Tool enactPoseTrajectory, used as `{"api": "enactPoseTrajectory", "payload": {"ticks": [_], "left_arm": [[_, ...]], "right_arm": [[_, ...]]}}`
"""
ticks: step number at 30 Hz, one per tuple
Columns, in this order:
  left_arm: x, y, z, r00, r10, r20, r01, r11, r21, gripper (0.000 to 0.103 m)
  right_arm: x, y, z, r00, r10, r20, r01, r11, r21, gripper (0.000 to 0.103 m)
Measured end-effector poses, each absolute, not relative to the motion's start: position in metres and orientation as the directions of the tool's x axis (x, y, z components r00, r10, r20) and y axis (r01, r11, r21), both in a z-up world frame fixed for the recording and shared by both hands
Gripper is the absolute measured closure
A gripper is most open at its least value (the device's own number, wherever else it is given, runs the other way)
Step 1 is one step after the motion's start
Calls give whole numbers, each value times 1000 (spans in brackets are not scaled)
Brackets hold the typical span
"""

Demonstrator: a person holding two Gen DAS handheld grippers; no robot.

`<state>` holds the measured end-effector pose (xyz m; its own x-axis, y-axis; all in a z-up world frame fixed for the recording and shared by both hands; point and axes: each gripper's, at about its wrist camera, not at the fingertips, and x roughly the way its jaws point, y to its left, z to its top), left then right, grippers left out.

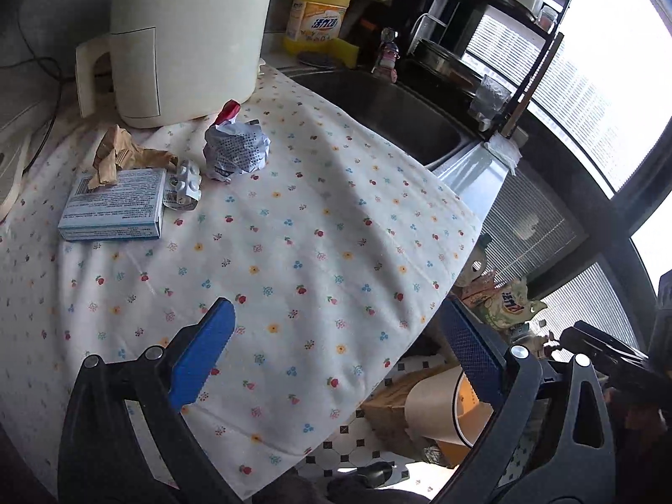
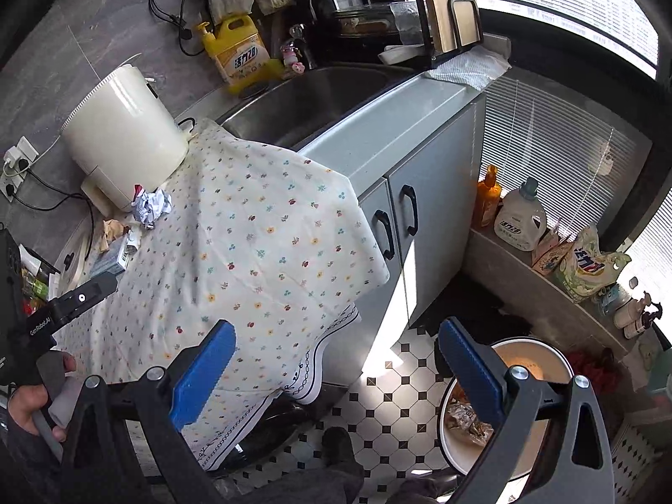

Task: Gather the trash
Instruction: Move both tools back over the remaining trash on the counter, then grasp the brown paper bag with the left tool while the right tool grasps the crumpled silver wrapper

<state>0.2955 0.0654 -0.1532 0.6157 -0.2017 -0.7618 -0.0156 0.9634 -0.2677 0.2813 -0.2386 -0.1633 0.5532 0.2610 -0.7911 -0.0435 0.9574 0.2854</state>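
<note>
On the floral cloth (image 1: pixel 319 260) lie a crumpled white printed paper ball (image 1: pixel 236 151), a crumpled brown paper (image 1: pixel 122 155), a blue box (image 1: pixel 113 203) and a small blister pack (image 1: pixel 185 187). The paper ball also shows in the right wrist view (image 2: pixel 151 206). My left gripper (image 1: pixel 336 348) is open and empty above the cloth's near edge. My right gripper (image 2: pixel 336 361) is open and empty, over the floor beside the cream trash bin (image 2: pixel 458 445), which holds wrappers. The bin also shows in the left wrist view (image 1: pixel 432 407).
A cream appliance (image 1: pixel 185 38) stands behind the trash. A steel sink (image 1: pixel 386 109) and yellow detergent bottle (image 1: pixel 317 12) lie beyond. Grey cabinet doors (image 2: pixel 403 227) stand below the counter. Bottles and bags (image 2: pixel 521 218) line a ledge on the right.
</note>
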Motion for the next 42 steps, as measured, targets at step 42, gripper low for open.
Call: {"api": "enactPoseTrajectory", "payload": {"ticks": [42], "left_arm": [[416, 266, -183, 624, -159, -765, -119, 949, -293, 43]], "right_arm": [[350, -94, -153, 600, 192, -776, -10, 973, 233, 8]]}}
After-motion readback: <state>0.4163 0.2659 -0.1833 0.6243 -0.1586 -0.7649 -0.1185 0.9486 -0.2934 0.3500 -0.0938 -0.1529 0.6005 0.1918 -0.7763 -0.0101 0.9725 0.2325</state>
